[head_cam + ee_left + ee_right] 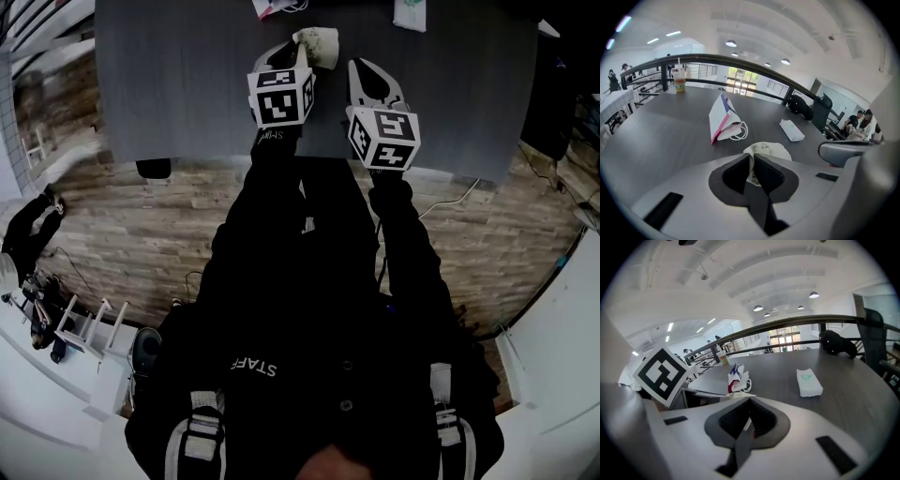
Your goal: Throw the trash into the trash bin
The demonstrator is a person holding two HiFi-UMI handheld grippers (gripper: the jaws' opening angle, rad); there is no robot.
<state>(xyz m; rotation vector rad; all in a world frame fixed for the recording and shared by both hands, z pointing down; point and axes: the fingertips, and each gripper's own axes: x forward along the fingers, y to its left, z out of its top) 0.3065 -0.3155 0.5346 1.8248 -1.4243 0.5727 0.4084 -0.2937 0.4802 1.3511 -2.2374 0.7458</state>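
- Looking down in the head view, the left gripper (296, 49) reaches out over the dark table (187, 84) with a crumpled paper wrapper (321, 44) at its tip. The right gripper (361, 70) hovers just beside it with nothing on it. No trash bin shows in this view.
- In the left gripper view, the left gripper's (752, 157) jaws are clamped on the near edge of the wrapper (771, 151), and the rest of it bulges out beyond the tips. It looks like thin, creased paper, so I judge it very light, soft and easily squashed, with nothing fragile about it. A pinch on a fold like this one should carry it, though a loose flap could tear or slide free if it is swung fast. A firmer hold would sit deeper in the bunched middle.
- Farther out on the table lie a white paper bag (721, 119) with string handles, tipped on its side, and a flat tissue pack (791, 130). A drink cup (679, 80) stands at the far edge. The bag would best be taken by its handles or its folded top, and the pack across its short sides.
- In the right gripper view, the right gripper's (749, 404) jaws are pressed together on nothing that I can make out. The wrapper (736, 395) peeks out just beyond them. No bin appears here either.
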